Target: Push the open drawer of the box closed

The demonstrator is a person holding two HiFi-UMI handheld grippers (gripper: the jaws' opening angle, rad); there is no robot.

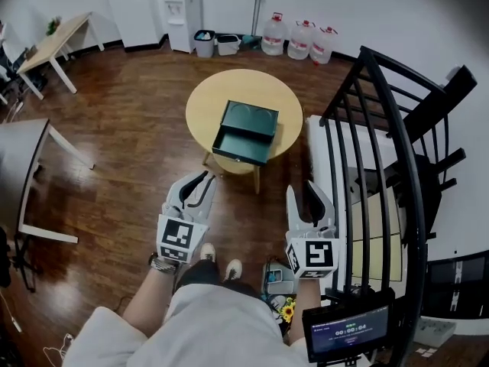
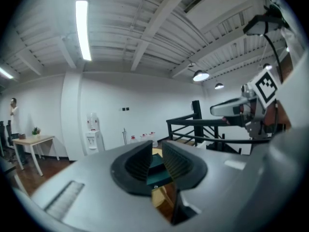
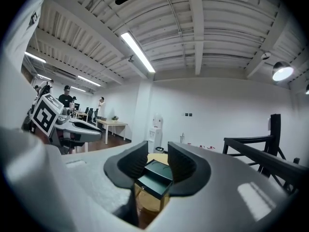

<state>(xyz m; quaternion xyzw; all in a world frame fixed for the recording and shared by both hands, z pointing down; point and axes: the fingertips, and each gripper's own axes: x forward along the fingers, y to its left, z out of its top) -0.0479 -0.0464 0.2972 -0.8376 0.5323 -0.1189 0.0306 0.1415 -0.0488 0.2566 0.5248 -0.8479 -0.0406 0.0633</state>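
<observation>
A dark green box stands on a small round wooden table, with its drawer pulled out toward me. Both grippers hover in front of the table, well short of the box. My left gripper is open and holds nothing; in the left gripper view the box shows far off through the narrow gap of that gripper. My right gripper is open too, with nothing in it. In the right gripper view the open drawer shows between the pads of that gripper.
A black metal railing runs down the right side, close to my right gripper. Water bottles, a water dispenser and bins line the back wall. A wooden desk and a white table stand at the left.
</observation>
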